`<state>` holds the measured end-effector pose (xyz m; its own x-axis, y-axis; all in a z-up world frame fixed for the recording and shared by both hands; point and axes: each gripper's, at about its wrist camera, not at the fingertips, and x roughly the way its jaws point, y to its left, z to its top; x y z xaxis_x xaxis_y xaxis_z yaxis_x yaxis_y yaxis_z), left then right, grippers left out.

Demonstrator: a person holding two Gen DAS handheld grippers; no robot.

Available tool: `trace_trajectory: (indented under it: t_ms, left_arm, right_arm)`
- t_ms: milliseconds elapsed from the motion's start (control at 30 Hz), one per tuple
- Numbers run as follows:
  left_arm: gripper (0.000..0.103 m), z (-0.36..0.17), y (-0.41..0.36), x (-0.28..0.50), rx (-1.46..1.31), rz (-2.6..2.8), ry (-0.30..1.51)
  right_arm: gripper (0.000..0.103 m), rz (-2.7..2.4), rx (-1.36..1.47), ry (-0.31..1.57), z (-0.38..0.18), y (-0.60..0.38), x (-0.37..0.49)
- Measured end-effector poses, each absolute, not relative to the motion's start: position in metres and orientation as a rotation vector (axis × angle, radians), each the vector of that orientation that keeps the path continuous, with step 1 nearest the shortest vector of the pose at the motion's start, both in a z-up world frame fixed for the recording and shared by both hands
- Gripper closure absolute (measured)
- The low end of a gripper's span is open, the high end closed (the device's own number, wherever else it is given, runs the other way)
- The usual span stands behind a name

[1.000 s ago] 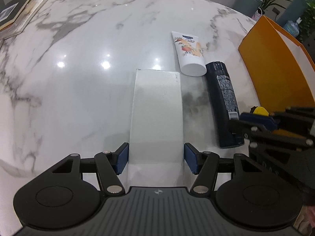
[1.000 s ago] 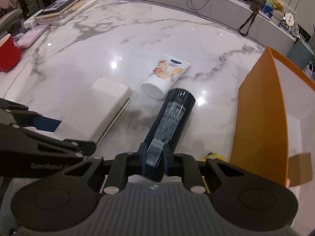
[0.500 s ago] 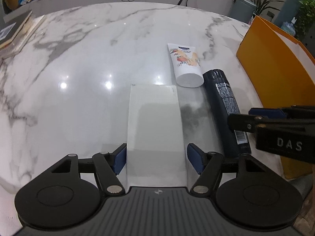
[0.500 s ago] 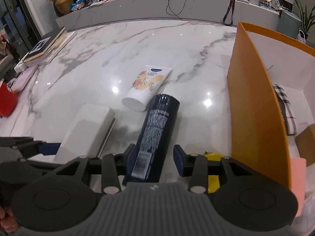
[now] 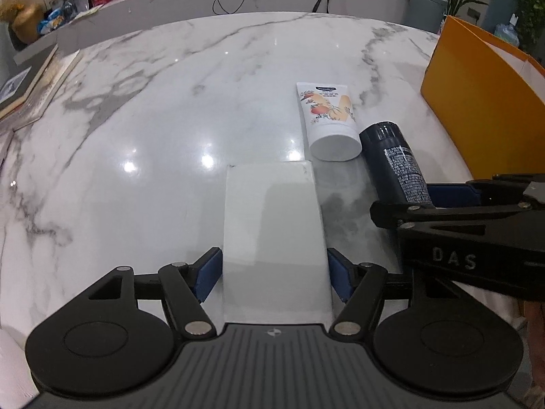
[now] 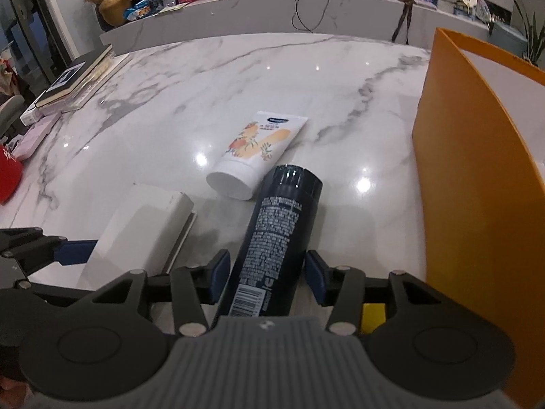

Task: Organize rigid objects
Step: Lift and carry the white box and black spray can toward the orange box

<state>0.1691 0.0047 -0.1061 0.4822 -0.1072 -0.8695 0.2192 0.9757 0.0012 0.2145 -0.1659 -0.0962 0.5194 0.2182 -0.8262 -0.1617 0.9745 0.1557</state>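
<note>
Left gripper [image 5: 274, 272] open, blue pads either side of a white box [image 5: 272, 225] lying flat on the marble table [image 5: 136, 136], narrow gaps showing at both pads. Right gripper [image 6: 266, 274] opening, jaws astride a dark can [image 6: 272, 248] lying on its side, pads clear of it. Fine white print and a barcode on the can, too small to read. "DAS" lettered on the right gripper's side, seen from the left wrist. Just past the can's far end, a white tube [image 6: 259, 151] with orange floral print and a blue logo, illegible. Orange bin [image 6: 477, 187] to the right of the can.
</note>
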Motion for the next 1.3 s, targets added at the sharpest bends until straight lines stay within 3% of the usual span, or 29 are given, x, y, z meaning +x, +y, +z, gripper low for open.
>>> trace_trajectory:
  t_ms: [133, 267, 900, 1300]
  left_arm:
    - [0.023, -0.107, 0.004, 0.169, 0.115, -0.198, 1.042]
    - [0.033, -0.106, 0.002, 0.166, 0.114, -0.204, 1.035]
    - [0.034, -0.095, 0.011, 0.159, 0.051, -0.205, 1.001]
    - [0.035, -0.054, 0.011, 0.146, 0.012, -0.194, 0.931]
  right_arm:
    - [0.054, 0.229, 0.058, 0.979, -0.098, -0.166, 0.214]
    - [0.055, 0.222, 0.059, 0.977, -0.098, -0.166, 0.213]
    - [0.062, 0.214, 0.074, 0.904, -0.085, -0.172, 0.198]
    - [0.062, 0.235, 0.055, 0.827, -0.049, -0.178, 0.176]
